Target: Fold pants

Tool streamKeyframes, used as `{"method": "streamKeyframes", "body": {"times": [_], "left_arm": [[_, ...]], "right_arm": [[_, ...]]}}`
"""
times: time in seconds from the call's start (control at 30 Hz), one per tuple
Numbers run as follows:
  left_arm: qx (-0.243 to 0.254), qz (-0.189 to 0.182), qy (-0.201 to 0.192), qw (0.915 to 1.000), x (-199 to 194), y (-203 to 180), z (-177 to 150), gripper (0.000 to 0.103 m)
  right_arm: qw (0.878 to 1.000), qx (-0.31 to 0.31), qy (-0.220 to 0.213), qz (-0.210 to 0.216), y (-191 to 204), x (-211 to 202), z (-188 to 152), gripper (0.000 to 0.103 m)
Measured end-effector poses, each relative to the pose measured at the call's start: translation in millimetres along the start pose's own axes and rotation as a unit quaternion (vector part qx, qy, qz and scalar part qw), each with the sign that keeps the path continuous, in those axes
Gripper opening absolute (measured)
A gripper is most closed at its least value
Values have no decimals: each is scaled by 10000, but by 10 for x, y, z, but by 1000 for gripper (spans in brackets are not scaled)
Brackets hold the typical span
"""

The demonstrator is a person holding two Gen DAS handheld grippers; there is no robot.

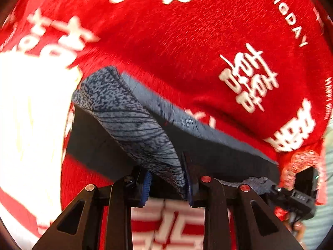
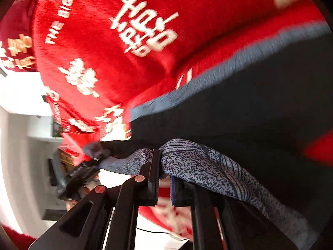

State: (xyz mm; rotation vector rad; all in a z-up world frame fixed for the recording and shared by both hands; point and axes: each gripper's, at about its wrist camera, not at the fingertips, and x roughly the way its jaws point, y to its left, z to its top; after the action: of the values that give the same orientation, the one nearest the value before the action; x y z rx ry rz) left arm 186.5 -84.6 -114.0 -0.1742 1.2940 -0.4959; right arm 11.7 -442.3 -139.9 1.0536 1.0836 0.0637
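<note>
The pants (image 1: 133, 114) are blue-grey with a dark speckled print and a dark inner side. They hang lifted above a red blanket (image 1: 187, 41) with white lettering. My left gripper (image 1: 166, 185) is shut on a bunched edge of the pants. My right gripper (image 2: 164, 177) is shut on another part of the same edge, and the pants (image 2: 208, 166) drape over its right finger. A blue-grey hem band (image 2: 229, 62) runs across the right wrist view. The right gripper shows at the lower right of the left wrist view (image 1: 299, 193).
The red blanket (image 2: 124, 62) covers the surface under both grippers. A white patch (image 1: 27, 114) lies at the left of the left wrist view. A white wall and shelves (image 2: 25, 135) show beyond the blanket's edge in the right wrist view.
</note>
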Motion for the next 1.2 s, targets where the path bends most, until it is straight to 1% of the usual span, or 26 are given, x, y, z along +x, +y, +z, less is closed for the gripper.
{"method": "streamKeyframes", "body": {"times": [0.03,0.07,0.17,0.23,0.3,0.37,0.4,0.43,0.5,0.53,0.6,0.63,0.67,0.7,0.73,0.8,0.83,0.87,0.9,0.97,1.07,1.13,1.17,1.2], "left_arm": [[51,67,-10,10000,84,-9,69,29],[125,192,-19,9997,271,-39,181,29],[152,496,-12,9987,629,-58,360,29],[78,743,6,9972,846,-21,434,29],[-2,916,142,9957,1000,12,489,32],[-96,907,176,9957,984,24,528,32],[-111,947,143,9953,906,23,544,39],[-103,1012,79,9948,846,17,551,59],[-31,1355,-290,9904,587,-20,533,77],[19,1425,-421,9889,467,-24,497,77],[133,1474,-398,9882,342,-55,461,77],[177,1458,-327,9886,350,-73,439,77],[334,1437,-120,9890,434,-116,388,77],[493,1492,21,9876,531,-172,345,77],[675,1604,139,9846,661,-230,312,77],[1010,1776,288,9785,952,-348,261,77],[1069,1800,308,9773,1034,-360,262,77],[1101,1862,297,9759,1151,-392,293,77],[1095,2027,235,9728,1284,-401,347,77],[1023,2135,94,9715,1431,-409,469,77],[981,2267,112,9689,1575,-417,640,77],[959,2335,178,9675,1557,-452,694,77],[939,2337,199,9676,1525,-461,697,77],[923,2315,210,9682,1452,-483,680,77]], "right_arm": [[9998,-51,90,-152,-28,96,171,9],[9993,-86,195,-296,-81,218,320,10],[9976,-33,442,-531,-349,505,595,11],[9969,74,558,-553,-447,640,701,12],[9953,296,724,-569,-546,737,769,12],[9952,339,784,-474,-490,693,787,14],[9957,278,777,-432,-452,658,776,25],[9963,165,728,-428,-388,585,750,51],[9977,-90,540,-396,-219,388,689,78],[9982,-275,403,-350,-99,263,647,79],[9973,-524,398,-319,39,192,620,77],[9958,-689,470,-366,125,210,591,64],[9943,-794,564,-444,159,270,589,54],[9915,-928,707,-576,191,368,595,40],[9874,-1071,884,-760,215,532,607,36],[9809,-1250,1077,-1029,175,775,646,33],[9746,-1459,1074,-1317,177,914,689,33],[9706,-1582,1038,-1490,156,977,724,33],[9684,-1643,1005,-1585,125,1044,772,31],[9738,-1524,860,-1450,57,1069,893,29],[9771,-1355,649,-1510,37,1015,1038,32],[9824,-1168,568,-1343,60,890,1082,33],[9837,-1160,531,-1269,76,824,1074,34],[9845,-1180,490,-1201,86,735,1046,43]]}}
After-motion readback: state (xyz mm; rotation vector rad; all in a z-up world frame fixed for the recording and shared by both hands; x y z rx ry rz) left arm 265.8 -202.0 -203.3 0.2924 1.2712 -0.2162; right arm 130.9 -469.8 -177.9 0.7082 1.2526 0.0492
